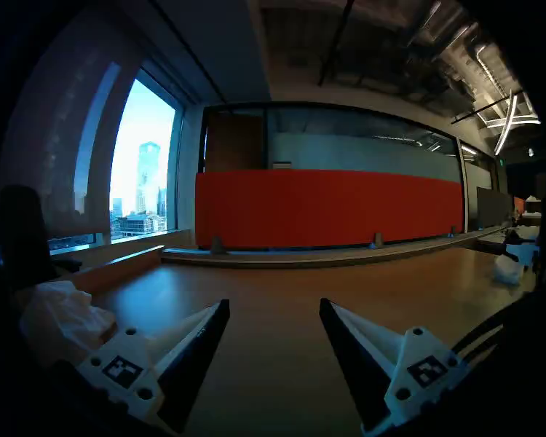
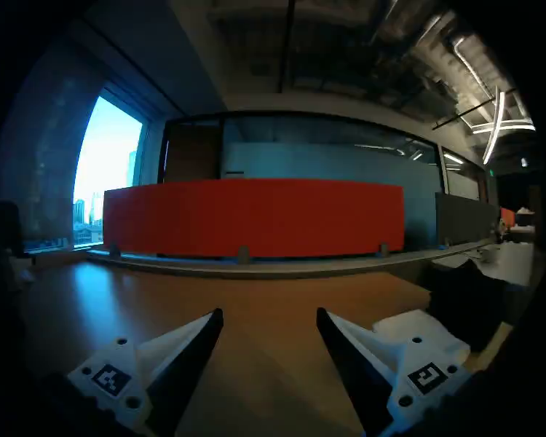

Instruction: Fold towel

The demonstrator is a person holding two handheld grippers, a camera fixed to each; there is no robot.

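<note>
In the left gripper view, my left gripper (image 1: 274,307) hovers open low over a wooden table (image 1: 295,291), with nothing between its fingers. A crumpled white cloth (image 1: 58,317), possibly the towel, lies at the table's left edge, just beyond the left finger. In the right gripper view, my right gripper (image 2: 268,315) is also open and empty above the table (image 2: 258,298). A flat, white, folded-looking cloth (image 2: 418,326) lies close behind its right finger, partly hidden by it.
A red partition (image 1: 324,207) runs along the table's far edge. A dark chair (image 1: 18,233) stands at the left by the window. A small white crumpled thing (image 1: 507,269) sits far right. A black object (image 2: 466,298) stands by the folded cloth.
</note>
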